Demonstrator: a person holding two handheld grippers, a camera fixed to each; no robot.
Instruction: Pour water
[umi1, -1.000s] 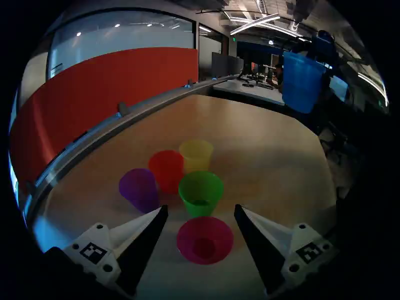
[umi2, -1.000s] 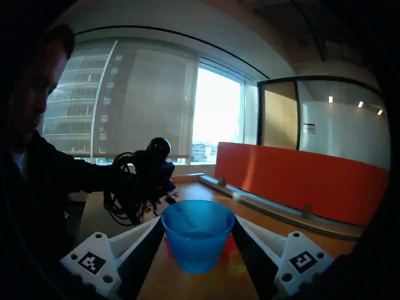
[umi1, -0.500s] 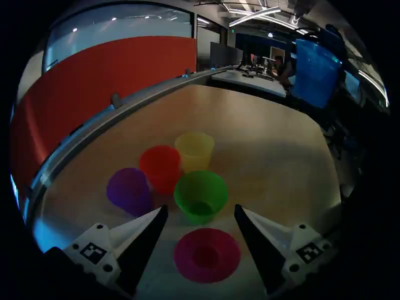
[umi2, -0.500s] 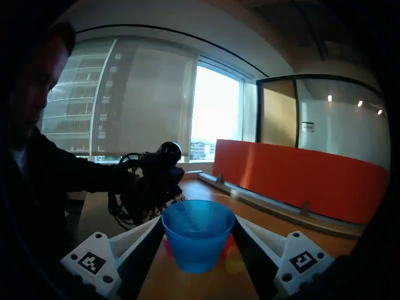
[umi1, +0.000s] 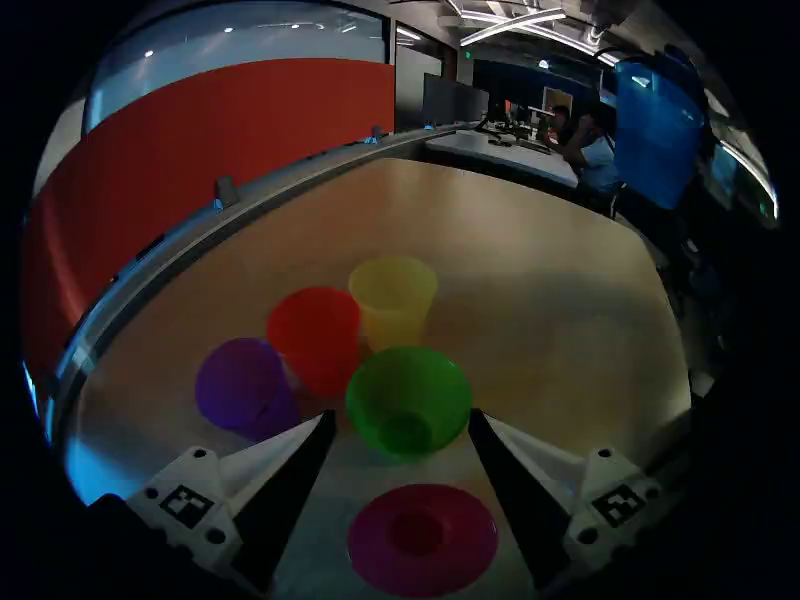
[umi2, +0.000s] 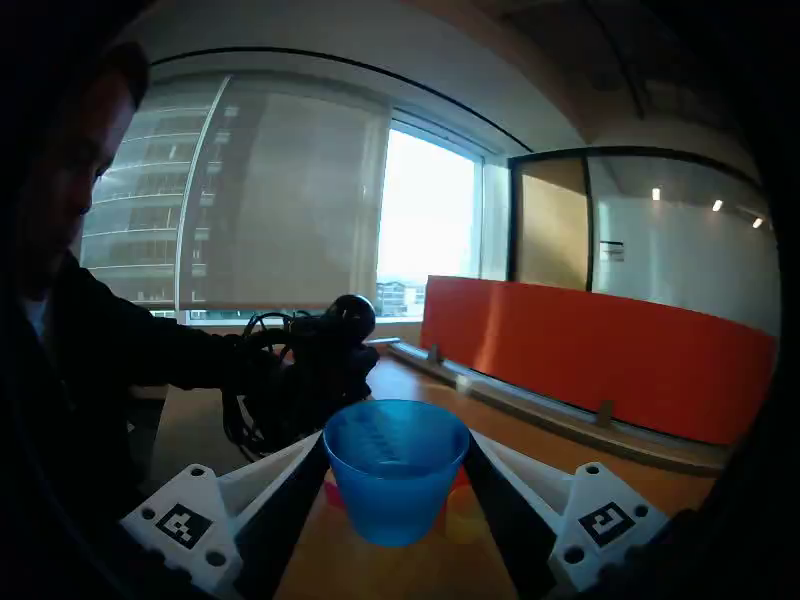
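On the wooden table in the left gripper view, 5 cups sit bunched together. A yellow cup is farthest, with a red cup touching its left side. A purple cup stands left of and nearer than the red one, a green cup is in the middle, and a pink cup is nearest. All of them are upright.

The left gripper has its fingers spread wide and isn't holding anything. The green cup is right at the fingertips and the pink cup sits down between the 2 fingers. I honestly can't tell if the right finger touches the green rim.

The blue cup is the one for pouring. In the right gripper view it's upright, pinched on both sides by the right gripper, and it looks like there's a bit of water in it. From the left gripper view it's up in the air at the far right, well apart from the bunch.

A red partition runs along the table's left edge. A dark sleeve reaches in at the left of the right gripper view.
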